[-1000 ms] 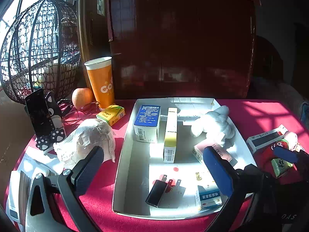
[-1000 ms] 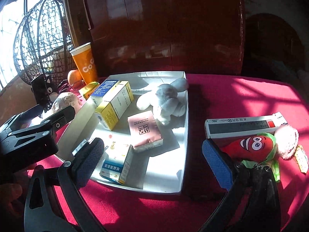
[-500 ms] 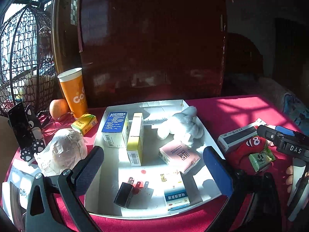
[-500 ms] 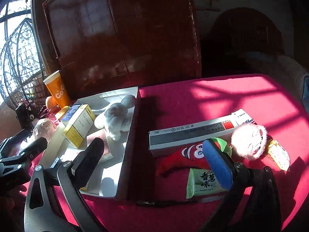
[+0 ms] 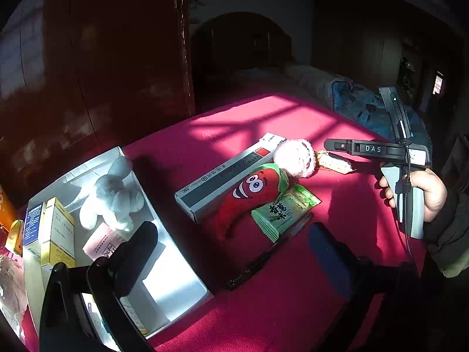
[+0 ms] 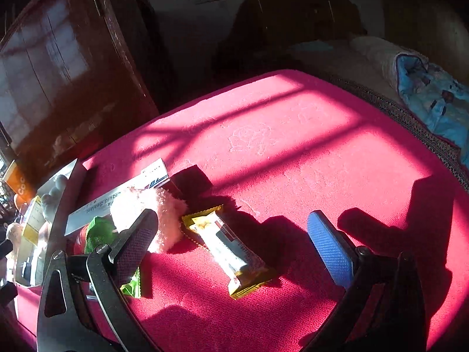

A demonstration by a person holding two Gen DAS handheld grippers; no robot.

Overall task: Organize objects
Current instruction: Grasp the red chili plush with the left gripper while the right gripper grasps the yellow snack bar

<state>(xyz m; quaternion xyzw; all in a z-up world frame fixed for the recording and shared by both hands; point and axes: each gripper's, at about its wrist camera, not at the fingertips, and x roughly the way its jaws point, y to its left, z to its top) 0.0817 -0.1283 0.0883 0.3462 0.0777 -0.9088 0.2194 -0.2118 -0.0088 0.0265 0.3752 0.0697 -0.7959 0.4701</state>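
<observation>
Snack bar (image 6: 231, 252) lies on red cloth (image 6: 293, 146) between the fingers of the right gripper (image 6: 231, 246), slightly toward the black finger (image 6: 137, 240) and well apart from the blue one (image 6: 328, 246). Right gripper: wide open, holding nothing; by the shadows it hangs above the cloth, not touching. Bar's long axis runs diagonally, far end toward the black finger, near end toward centre, so jaws would close obliquely across it, not square; a small wrist turn looks needed for a clean pinch. Pink pompom (image 6: 149, 217) sits just beside the bar's far end, close by the black finger, w/ a thin chain between them; whether chain joins the two cannot be told. Risk, as judged: black finger snags pompom on closing. Left gripper (image 5: 234, 252): also wide open and empty, hanging over tray (image 5: 176, 264) edge and a pen (image 5: 263, 258); chili toy (image 5: 249, 193), green packet (image 5: 281, 211), long box (image 5: 222, 176) ahead of it. From the left view the bar is far ahead, beyond the pompom, under the right gripper; right hand (image 5: 422, 193) is thus clearly nearer. Likely step: right gripper takes the bar, tray being to its left.
</observation>
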